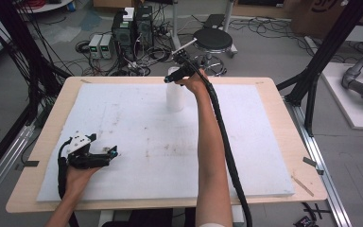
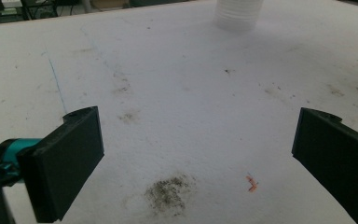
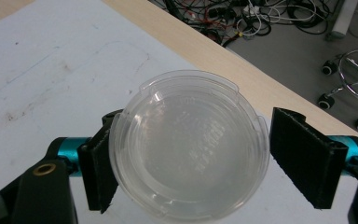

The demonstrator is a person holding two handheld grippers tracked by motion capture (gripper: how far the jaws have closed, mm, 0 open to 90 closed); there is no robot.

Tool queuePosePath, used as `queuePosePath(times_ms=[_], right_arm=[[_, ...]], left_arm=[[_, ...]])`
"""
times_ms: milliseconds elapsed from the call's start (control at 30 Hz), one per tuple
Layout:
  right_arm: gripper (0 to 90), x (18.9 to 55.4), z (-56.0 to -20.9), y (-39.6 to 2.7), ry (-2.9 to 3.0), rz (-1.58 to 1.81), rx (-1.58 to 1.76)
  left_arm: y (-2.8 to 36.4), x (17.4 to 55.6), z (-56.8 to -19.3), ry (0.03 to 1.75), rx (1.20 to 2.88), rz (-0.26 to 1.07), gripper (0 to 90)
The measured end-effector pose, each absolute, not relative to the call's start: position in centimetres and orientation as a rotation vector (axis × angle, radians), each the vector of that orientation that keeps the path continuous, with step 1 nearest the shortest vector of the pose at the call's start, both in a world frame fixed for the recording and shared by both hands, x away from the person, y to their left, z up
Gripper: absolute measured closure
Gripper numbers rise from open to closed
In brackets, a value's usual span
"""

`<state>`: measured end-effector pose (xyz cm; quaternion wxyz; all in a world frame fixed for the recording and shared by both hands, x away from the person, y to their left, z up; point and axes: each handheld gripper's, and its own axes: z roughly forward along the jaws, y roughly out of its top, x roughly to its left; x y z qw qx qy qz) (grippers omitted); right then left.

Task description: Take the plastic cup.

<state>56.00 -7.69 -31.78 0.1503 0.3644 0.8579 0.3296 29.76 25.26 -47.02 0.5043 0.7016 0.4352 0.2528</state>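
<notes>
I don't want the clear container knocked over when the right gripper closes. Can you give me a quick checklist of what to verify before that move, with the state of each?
1. Right gripper open wide enough for the container: ok, a jaw stands on each side of it.
2. Container centred between the jaws: not ok, the left jaw sits at its rim while a gap remains at the right one.
3. Container upright on the white foam mat: ok, it stands upright in the high view.
4. Lid seated all round: cannot tell.
5. Left gripper out of the way: ok, open and empty, at the mat's near left.
</notes>
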Motion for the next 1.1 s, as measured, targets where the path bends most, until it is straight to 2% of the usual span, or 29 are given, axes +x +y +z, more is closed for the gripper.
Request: queuePosePath(times_ms=[500, 733, 1100], right_arm=[[28.2, 55.99, -32.08, -7.28, 2.482, 0.938, 1.028], [35.8, 55.98, -32.12, -7.14, 2.49, 0.946, 1.011], [38.0, 55.93, -32.08, -7.09, 2.493, 0.943, 1.01]], left_arm=[[25.23, 29.77, -47.03, 1.055, 1.691, 0.61, 1.9], [25.23, 29.77, -47.03, 1.055, 1.69, 0.609, 1.9], [25.23, 29.78, -47.03, 1.055, 1.692, 0.61, 1.9]])
